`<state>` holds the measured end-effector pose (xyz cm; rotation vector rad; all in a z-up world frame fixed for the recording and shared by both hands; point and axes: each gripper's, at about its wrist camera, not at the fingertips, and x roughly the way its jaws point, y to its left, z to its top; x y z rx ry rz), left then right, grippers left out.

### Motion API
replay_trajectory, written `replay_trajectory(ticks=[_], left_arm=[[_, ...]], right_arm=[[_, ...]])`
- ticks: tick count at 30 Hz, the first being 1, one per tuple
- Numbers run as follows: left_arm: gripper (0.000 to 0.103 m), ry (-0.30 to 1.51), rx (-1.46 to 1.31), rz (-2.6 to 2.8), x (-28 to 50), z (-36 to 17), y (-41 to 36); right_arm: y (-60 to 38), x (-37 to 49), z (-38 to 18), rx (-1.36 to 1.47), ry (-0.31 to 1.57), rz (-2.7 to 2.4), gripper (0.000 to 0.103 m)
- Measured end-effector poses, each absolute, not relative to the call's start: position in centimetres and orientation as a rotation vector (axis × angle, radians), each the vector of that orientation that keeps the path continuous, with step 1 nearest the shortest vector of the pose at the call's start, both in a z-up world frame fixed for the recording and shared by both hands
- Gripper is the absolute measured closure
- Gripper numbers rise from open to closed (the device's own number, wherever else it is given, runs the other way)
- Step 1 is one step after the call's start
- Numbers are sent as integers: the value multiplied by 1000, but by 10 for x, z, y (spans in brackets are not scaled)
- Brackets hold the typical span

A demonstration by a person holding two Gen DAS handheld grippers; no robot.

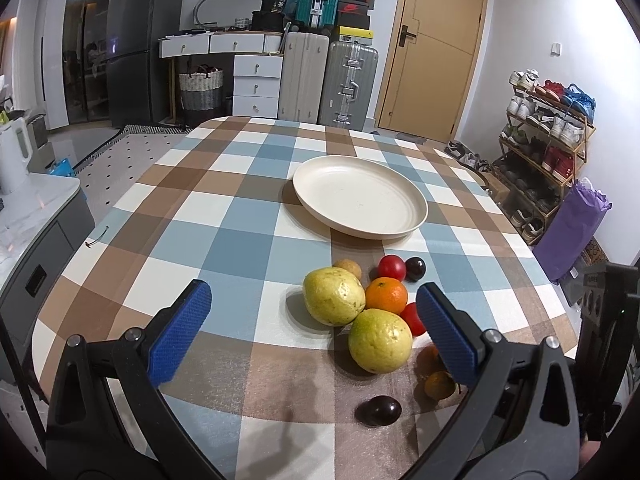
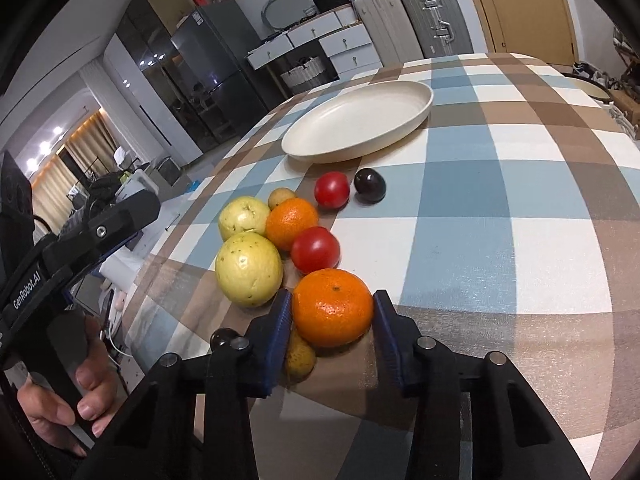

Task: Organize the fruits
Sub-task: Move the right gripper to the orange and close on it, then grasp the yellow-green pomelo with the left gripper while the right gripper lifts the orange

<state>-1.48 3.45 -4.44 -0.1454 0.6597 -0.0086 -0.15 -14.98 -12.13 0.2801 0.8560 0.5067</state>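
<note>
Fruit lies clustered on a checked tablecloth (image 1: 224, 216) in blue, brown and white, just short of an empty cream plate (image 1: 360, 196) set farther along the table. The right gripper (image 2: 332, 312) has its blue pads pressed against both sides of the nearest orange (image 2: 333, 307), which sits at the near end of the cluster, apparently on the cloth. The left gripper (image 1: 314, 320) hovers above the cloth with its jaws spread wide and nothing between them, its right pad hanging over the edge of the pile. Two yellow-green guavas (image 1: 334, 296) touch each other at the left of the heap, with a second orange (image 1: 386, 295) wedged beside them. One red tomato (image 2: 315, 249) rests against that orange; another tomato (image 2: 331, 189) and a dark plum (image 2: 370, 186) sit side by side closest to the plate. A small tan fruit (image 1: 347, 268) peeks out behind the guavas, and a second plum (image 1: 378, 410) lies alone near the table's front edge.
</note>
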Motion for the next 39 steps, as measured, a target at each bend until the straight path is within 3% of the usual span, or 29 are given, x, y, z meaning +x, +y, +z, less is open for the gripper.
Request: replay_trajectory(ticks=[39], left_arm=[[1,940,-311,-169,26,-109,22]], right_arm=[[-172,-6,-113,334,785,555,62]])
